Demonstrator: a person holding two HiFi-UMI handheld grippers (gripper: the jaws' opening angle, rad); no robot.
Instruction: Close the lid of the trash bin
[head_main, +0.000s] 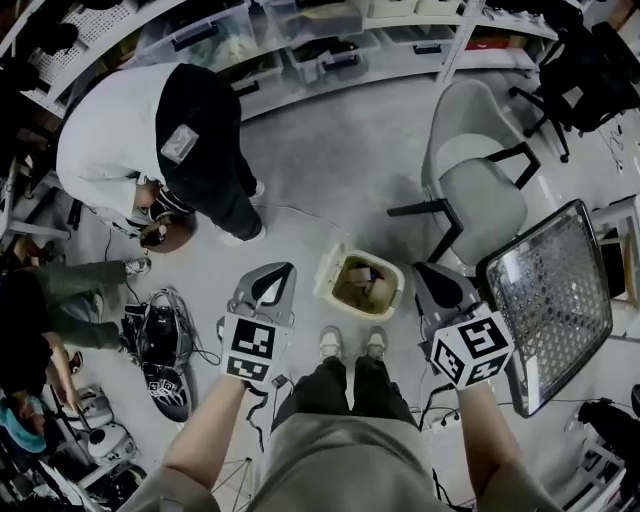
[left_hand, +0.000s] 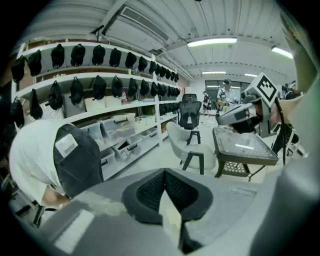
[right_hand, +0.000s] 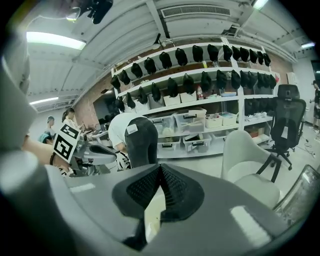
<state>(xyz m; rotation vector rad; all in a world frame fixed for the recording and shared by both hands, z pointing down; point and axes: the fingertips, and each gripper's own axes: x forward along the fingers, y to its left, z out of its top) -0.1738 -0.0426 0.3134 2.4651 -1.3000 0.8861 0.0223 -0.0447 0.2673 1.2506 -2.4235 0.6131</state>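
**A:** How far along is the job?

**B:** Not begun, as far as I can judge. The trash bin stands on the floor just ahead of the person's shoes, between the two tools. Its mouth gapes, and the head view looks straight down onto brownish rubbish inside.

**A:** And the lid?

**B:** The pale flap along the bin's left edge looks like the lid, tipped up. From above I can't be sure which side it hinges on. So everything is left to do: reach the lid, push it over and let it settle on the rim.

**A:** What is the left hand-held gripper doing?

**B:** The left hand-held gripper hangs just left of the bin, apart from it. In its own view the jaws are pressed together at the tips with nothing clamped between them.

**A:** And the other one?

**B:** Much the same. The right hand-held gripper hangs just right of the bin, near the mesh worktop. Its jaws are clenched tip to tip on nothing, and it touches neither the bin nor the lid.

**A:** Are closed jaws a hindrance here?

**B:** I'd say not. A light flap could probably be nudged over with closed tips, and the left one sits nearer that raised edge.
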